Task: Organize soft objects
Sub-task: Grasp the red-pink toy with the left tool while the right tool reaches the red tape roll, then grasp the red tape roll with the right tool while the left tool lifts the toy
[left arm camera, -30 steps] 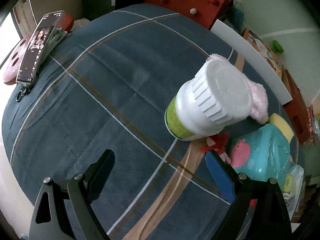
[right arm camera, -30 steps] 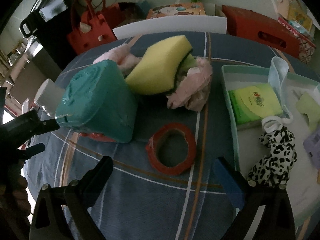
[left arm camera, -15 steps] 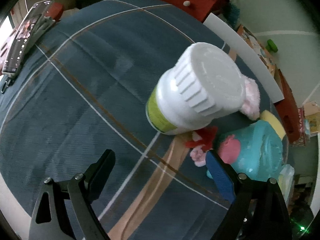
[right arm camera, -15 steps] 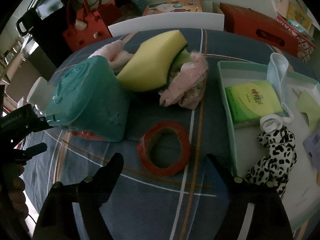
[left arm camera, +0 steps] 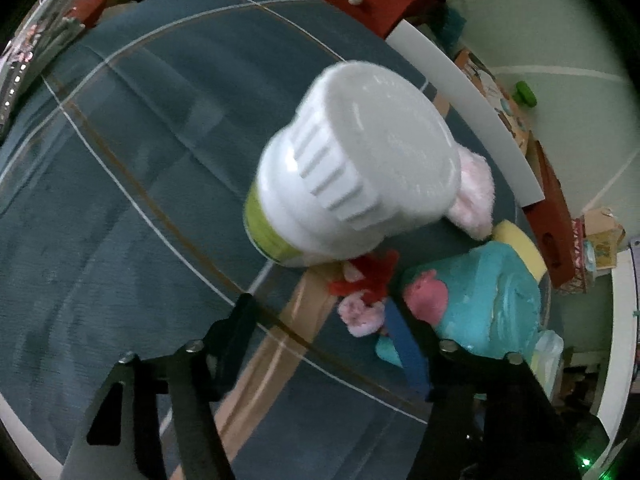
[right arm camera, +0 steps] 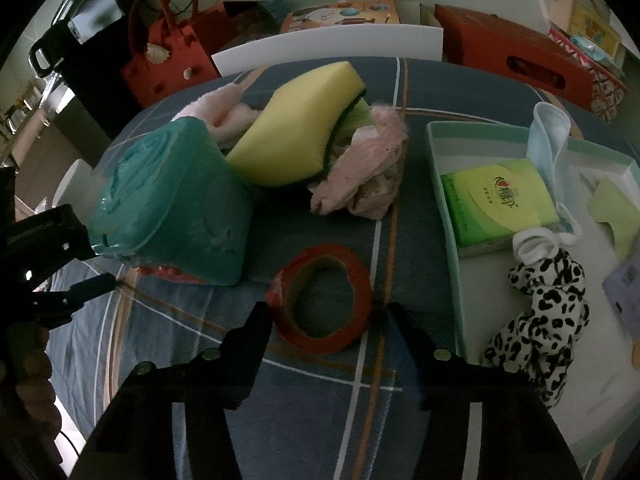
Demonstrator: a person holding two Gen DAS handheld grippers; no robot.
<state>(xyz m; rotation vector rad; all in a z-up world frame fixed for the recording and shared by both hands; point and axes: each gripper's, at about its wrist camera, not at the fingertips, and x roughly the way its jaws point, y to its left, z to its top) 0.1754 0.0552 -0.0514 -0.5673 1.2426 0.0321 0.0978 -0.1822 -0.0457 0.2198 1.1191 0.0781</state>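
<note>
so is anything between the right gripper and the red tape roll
Nothing visible. The right gripper is open, with its fingers either side of the red tape roll's near edge and only bare tablecloth between. The teal pack and yellow sponge lie beyond the roll.

Plaid tablecloth (right arm camera: 320, 400): tape roll (right arm camera: 324, 296), sponge (right arm camera: 296, 136), tray (right arm camera: 444, 184), bottle (left arm camera: 352, 184).

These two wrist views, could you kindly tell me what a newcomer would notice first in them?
In the left wrist view, a big white plastic bottle with a ribbed cap fills the middle, standing on the blue plaid cloth. In the right wrist view, a red tape ring lies just ahead of the open right tool, with a yellow sponge behind it and a leopard-print soft fabric piece in the pale tray at right.
</note>
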